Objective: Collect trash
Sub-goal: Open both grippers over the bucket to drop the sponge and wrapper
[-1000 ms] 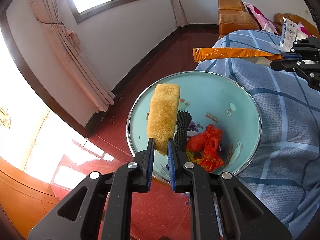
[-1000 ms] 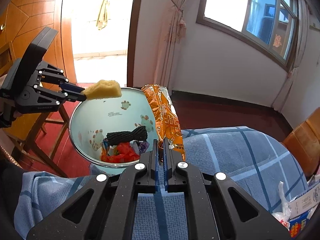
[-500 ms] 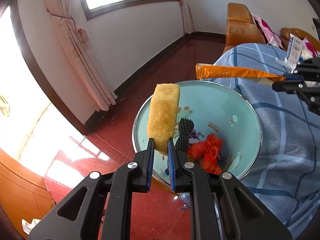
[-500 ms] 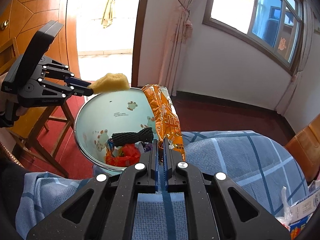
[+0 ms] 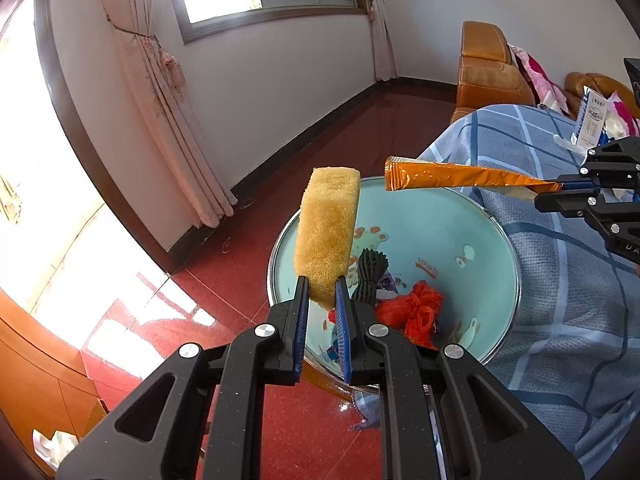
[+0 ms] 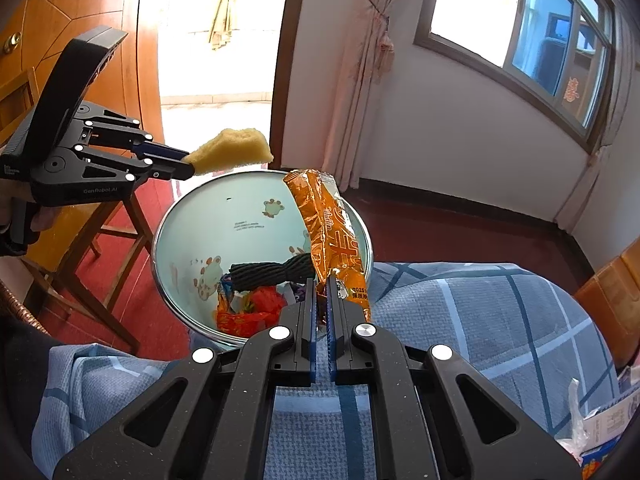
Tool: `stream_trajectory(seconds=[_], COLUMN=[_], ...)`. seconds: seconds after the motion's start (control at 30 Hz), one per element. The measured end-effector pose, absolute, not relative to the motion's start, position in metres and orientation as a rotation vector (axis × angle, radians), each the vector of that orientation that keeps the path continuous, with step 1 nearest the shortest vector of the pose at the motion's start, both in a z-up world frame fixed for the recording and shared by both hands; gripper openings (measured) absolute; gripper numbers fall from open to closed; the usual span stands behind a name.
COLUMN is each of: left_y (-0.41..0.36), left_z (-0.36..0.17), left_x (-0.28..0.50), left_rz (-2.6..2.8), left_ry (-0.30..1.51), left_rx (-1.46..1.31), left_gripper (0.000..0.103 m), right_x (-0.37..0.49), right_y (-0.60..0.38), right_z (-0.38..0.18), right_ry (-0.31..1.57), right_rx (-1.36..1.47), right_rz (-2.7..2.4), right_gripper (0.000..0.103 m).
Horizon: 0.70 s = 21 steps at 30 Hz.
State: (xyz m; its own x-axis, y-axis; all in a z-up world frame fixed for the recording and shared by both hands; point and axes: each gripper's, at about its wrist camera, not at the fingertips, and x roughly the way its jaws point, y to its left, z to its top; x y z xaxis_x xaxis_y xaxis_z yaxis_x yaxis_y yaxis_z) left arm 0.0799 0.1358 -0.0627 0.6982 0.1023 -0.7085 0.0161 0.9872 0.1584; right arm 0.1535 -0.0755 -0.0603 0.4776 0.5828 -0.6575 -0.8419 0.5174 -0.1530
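Note:
My left gripper (image 5: 321,292) is shut on a yellow sponge (image 5: 326,236) and holds it above the near rim of a pale green basin (image 5: 476,224). The sponge also shows in the right wrist view (image 6: 230,152), with the left gripper (image 6: 186,164) behind it. My right gripper (image 6: 321,292) is shut on an orange snack wrapper (image 6: 328,236), held over the basin (image 6: 200,216). The wrapper (image 5: 460,176) and right gripper (image 5: 560,190) show at the right of the left wrist view. The basin holds a dark rope bundle (image 6: 272,272), red netting (image 5: 416,312) and other scraps.
A blue checked cloth (image 6: 460,320) covers the surface beside the basin. More packaging (image 5: 592,120) lies on it further off. A wooden chair (image 6: 92,232) stands left of the basin. Orange armchairs (image 5: 488,64) and a curtain (image 5: 160,92) stand by the walls.
Both grippers have risen a little with their loads. The sponge and wrapper now sit higher over the basin, which looks smaller and lower in both views.

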Motion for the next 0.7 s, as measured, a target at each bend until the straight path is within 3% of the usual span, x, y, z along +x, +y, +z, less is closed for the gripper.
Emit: stream_trajectory(seconds=[0.3, 0.4, 0.43, 0.47, 0.53, 0.7], left_y=[0.135, 0.135, 0.135, 0.135, 0.134, 0.132], left_z=[-0.060, -0.058, -0.057, -0.057, -0.056, -0.054], left_x=[0.078, 0.077, 0.077, 0.076, 0.075, 0.075], left_rz=[0.040, 0.041, 0.040, 0.038, 0.035, 0.040], left_ry=[0.788, 0.779, 0.772, 0.769, 0.763, 0.754], left_rx=[0.152, 0.147, 0.140, 0.139, 0.137, 0.120], left_gripper=[0.013, 0.018, 0.028, 0.033, 0.036, 0.050], right_x=[0.153, 0.153, 0.154, 0.153, 0.153, 0.149], right_y=[-0.069, -0.066, -0.066, -0.065, -0.066, -0.076], right_z=[-0.062, -0.063, -0.063, -0.062, -0.062, -0.054], right_ry=[0.588, 0.599, 0.602, 0.595, 0.589, 0.573], right_rx=[-0.517, -0.516, -0.514, -0.516, -0.504, -0.479], right_rz=[0.921, 0.927, 0.930, 0.924, 0.923, 0.885], right_gripper=[0.005, 0.006, 0.010, 0.024, 0.034, 0.038])
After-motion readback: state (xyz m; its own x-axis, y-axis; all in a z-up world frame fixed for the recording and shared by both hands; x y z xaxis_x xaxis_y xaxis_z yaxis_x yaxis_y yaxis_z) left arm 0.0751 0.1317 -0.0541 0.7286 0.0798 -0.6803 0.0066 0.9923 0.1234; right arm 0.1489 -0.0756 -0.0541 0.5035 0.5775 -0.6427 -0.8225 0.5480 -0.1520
